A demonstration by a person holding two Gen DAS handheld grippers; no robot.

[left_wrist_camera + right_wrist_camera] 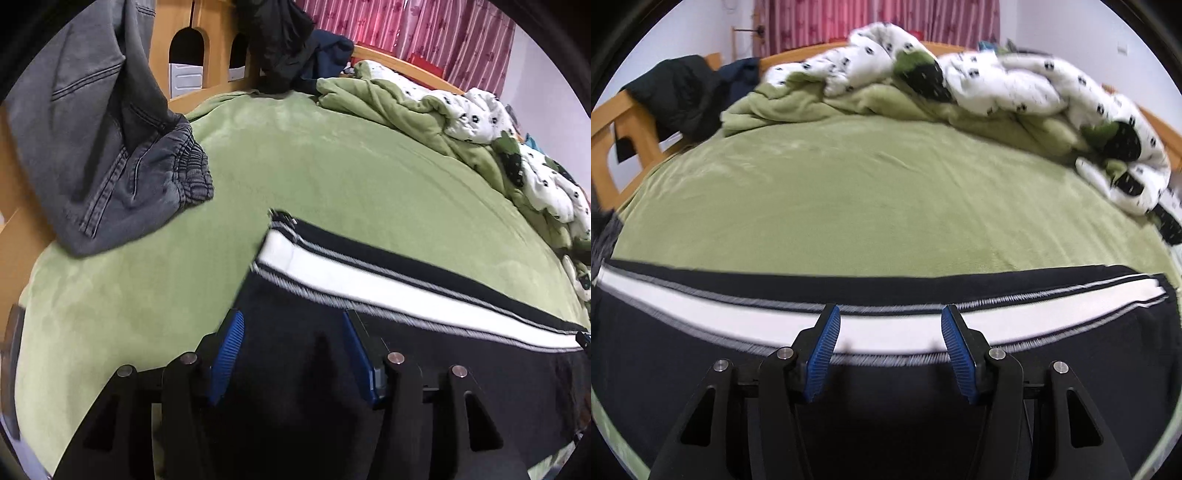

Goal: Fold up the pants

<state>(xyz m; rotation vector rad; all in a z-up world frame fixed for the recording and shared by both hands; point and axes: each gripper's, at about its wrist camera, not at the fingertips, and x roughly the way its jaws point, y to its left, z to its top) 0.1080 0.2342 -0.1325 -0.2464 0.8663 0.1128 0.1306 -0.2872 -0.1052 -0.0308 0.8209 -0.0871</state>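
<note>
Black pants [295, 291] with a wide white side stripe [388, 291] lie flat on the green bed cover [314, 177]. One end of the pants lies near the middle of the left wrist view. My left gripper [291, 326] hovers over the black cloth just below the stripe, jaws open, with no cloth pinched between the blue pads [229, 347]. In the right wrist view the pants [701, 339] stretch across the whole width. My right gripper [890, 314] stands open over the white stripe [894, 328], with nothing gripped.
Grey jeans [96, 147] hang over the wooden bed frame [162, 44] at the left, their waistband resting on the cover. A dark jacket [280, 40] is draped on the frame. A rumpled green and white quilt [979, 85] is piled along the far side.
</note>
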